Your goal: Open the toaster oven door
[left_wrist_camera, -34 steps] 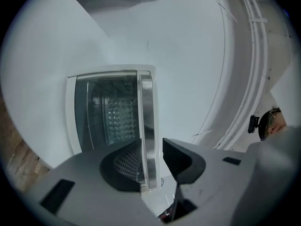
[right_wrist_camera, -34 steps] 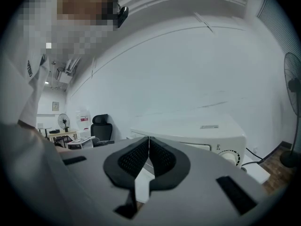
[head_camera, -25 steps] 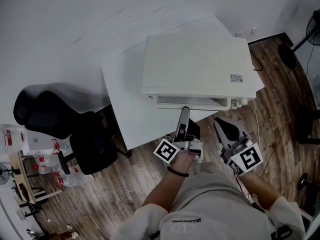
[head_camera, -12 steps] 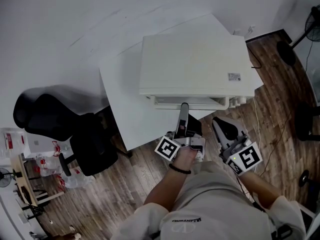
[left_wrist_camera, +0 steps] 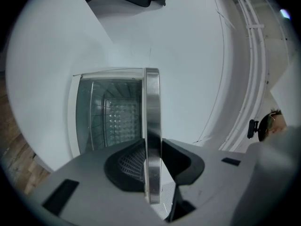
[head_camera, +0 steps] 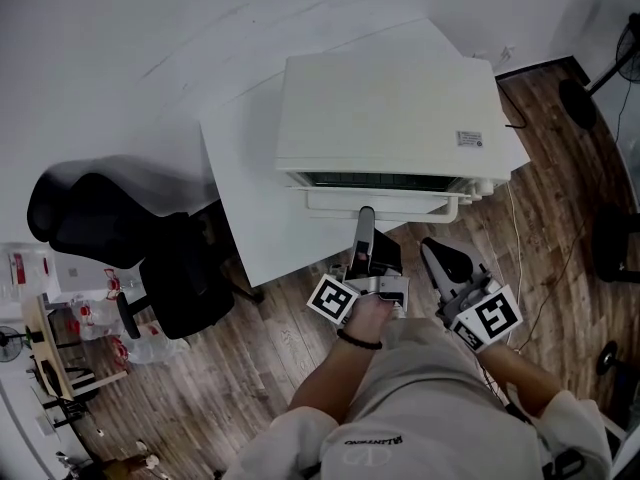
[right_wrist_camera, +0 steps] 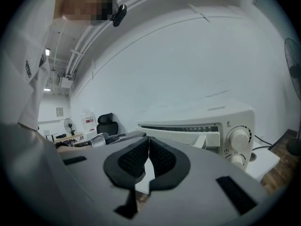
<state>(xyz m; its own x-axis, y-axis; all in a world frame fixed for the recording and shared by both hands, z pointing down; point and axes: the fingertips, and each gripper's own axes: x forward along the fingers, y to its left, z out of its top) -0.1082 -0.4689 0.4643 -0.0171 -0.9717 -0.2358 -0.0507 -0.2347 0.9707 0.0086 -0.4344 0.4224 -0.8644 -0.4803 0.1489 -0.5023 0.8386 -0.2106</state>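
The toaster oven [head_camera: 385, 108] sits on the right side of the table [head_camera: 245, 218], facing its front edge, with the door [head_camera: 375, 200] tipped slightly ajar at the top. My left claw [left_wrist_camera: 152, 147] has just been closing and clamps the door's metal handle [left_wrist_camera: 152, 107]. My right claw [right_wrist_camera: 148, 147] hangs beyond that front edge, jaws together, empty.

A white table [head_camera: 248, 230] sat against the wall, with a black office chair [head_camera: 105, 230] parked just left of it. Wood floor [head_camera: 250, 368] all around, a cluttered shelf [head_camera: 50, 353] far left, and a fan's base [head_camera: 574, 110] off right.
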